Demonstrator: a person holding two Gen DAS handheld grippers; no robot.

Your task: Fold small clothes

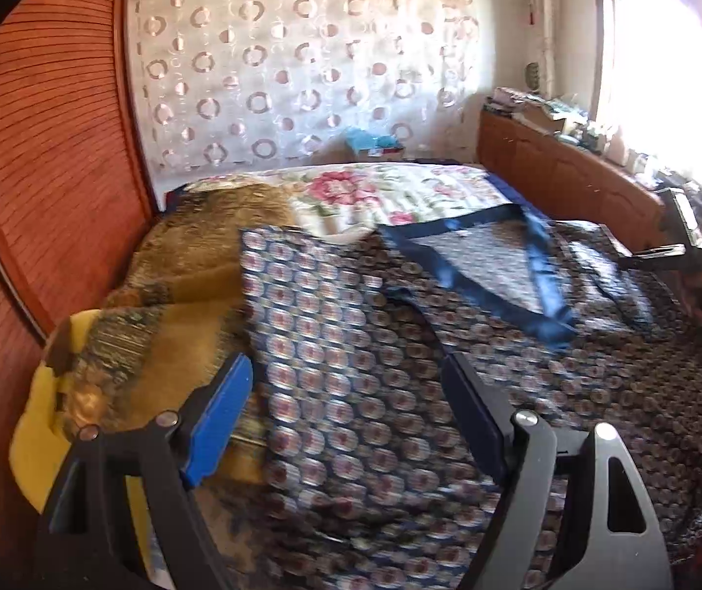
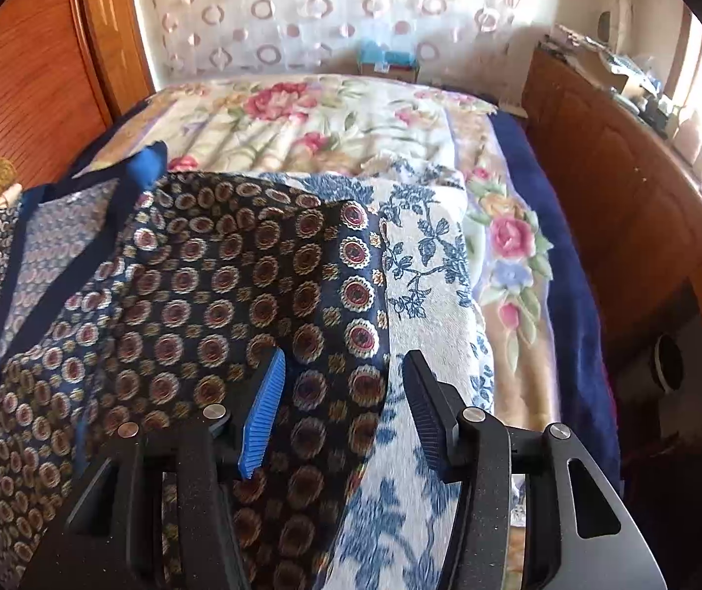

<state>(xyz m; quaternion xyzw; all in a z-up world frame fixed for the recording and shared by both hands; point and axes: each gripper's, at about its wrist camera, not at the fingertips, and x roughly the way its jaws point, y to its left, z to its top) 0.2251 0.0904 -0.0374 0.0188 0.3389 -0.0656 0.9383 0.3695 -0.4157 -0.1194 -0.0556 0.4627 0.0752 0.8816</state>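
Bed (image 2: pixel 567 295) carries a medallion-print garment (image 2: pixel 233 295) (blue trim); left gripper (image 1: pixel 346 383) gapes wide above it, right gripper (image 2: pixel 343 368) half-open, gripping nothing.

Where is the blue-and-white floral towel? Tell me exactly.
In the right wrist view the blue-and-white floral towel lies on the bed right of the dark medallion-print garment, whose edge overlaps it, with the rose-print blanket on its right.
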